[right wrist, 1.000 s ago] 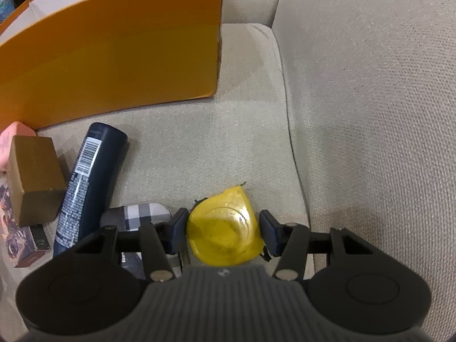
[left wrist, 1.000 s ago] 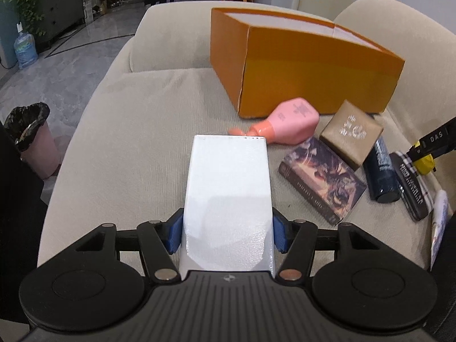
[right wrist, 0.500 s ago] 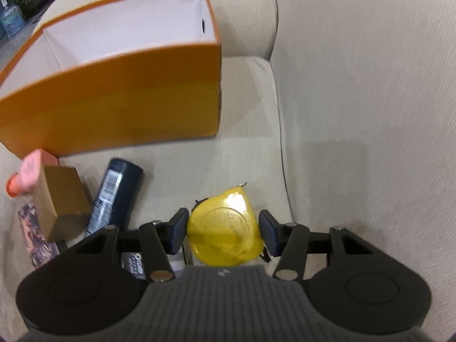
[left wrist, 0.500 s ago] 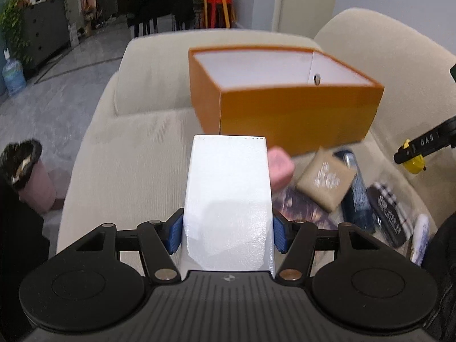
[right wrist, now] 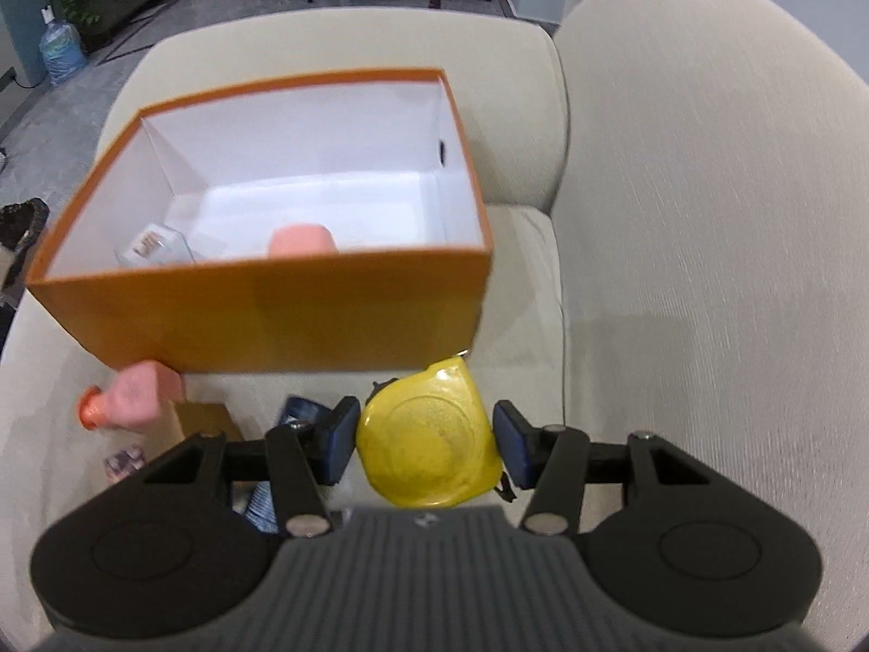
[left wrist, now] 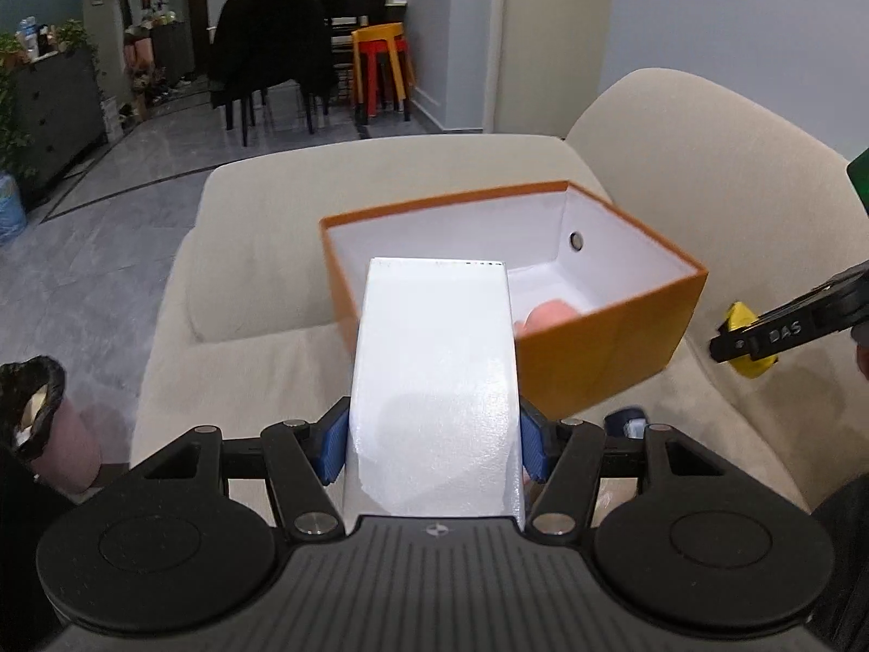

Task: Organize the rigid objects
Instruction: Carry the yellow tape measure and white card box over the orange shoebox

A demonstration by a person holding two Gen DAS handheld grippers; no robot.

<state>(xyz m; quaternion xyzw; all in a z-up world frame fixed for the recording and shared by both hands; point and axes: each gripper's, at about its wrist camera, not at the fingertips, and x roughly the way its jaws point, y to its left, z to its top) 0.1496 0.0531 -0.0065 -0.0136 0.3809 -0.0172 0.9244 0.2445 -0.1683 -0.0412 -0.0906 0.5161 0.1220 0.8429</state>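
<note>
My left gripper [left wrist: 432, 448] is shut on a white flat box [left wrist: 434, 375] and holds it high, in front of the open orange box [left wrist: 608, 358] on the sofa. My right gripper [right wrist: 426, 448] is shut on a yellow tape measure [right wrist: 429, 440], raised before the orange box [right wrist: 260, 315]; it also shows at the right of the left wrist view [left wrist: 747, 348]. Inside the orange box lie a pink object [right wrist: 303, 242] and a clear small box [right wrist: 155, 244].
On the beige sofa seat [right wrist: 521, 282] in front of the orange box lie a pink bottle [right wrist: 136, 394], a brown box [right wrist: 203, 418] and a dark bottle [right wrist: 301, 410]. A bin with a black bag [left wrist: 38, 424] stands left of the sofa.
Both grippers have risen with their objects, so the orange box's inside now shows. The items on the seat have dropped low in both views.
</note>
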